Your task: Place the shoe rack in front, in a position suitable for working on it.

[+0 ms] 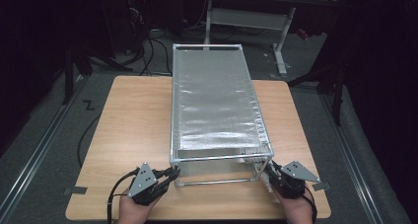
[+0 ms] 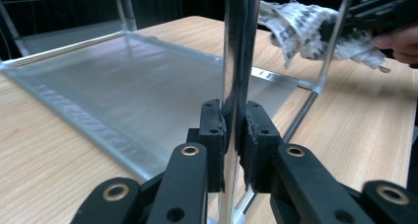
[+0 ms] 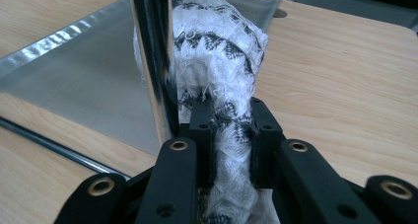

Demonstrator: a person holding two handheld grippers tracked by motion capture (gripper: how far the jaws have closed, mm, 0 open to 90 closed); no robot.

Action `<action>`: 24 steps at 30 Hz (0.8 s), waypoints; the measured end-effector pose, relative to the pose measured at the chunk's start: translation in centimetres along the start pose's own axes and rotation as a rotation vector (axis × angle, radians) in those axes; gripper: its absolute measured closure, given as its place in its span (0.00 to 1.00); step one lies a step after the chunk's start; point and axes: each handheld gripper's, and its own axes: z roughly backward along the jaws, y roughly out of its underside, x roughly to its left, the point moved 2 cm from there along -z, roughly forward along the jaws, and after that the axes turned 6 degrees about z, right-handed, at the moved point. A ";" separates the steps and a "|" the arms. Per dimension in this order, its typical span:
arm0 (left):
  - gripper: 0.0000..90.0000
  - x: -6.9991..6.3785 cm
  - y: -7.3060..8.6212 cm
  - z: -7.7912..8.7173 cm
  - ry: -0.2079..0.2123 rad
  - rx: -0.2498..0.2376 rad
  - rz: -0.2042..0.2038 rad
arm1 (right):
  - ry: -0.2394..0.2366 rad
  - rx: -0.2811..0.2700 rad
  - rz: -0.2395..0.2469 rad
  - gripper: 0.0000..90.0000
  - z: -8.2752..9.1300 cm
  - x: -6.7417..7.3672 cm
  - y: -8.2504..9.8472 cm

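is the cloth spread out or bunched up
Bunched up: the cloth is a crumpled wad clamped in the right gripper, pressed beside the rack's metal post.

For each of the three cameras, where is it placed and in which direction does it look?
High view: above the table's near side, facing forward and down on the rack; both hands enter below.
Left gripper view: on the left gripper, looking along its jaws, shut on a rack post.
Right gripper view: on the right gripper, looking along its jaws, shut on a cloth beside another post.
Shared: the two gripper views both show the cloth and the rack's silver sheet.
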 end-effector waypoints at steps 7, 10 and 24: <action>0.89 0.0 -0.4 -1.4 0.030 -0.007 -0.004 | 0.114 0.027 -0.048 0.83 2.3 -0.1 0.5; 0.89 0.0 -0.5 -1.8 0.041 -0.006 -0.006 | 0.158 -0.003 -0.082 0.83 3.9 -0.5 0.1; 0.89 0.3 -0.4 -1.7 0.032 -0.007 -0.001 | 0.109 -0.061 -0.016 0.84 5.6 1.4 -1.5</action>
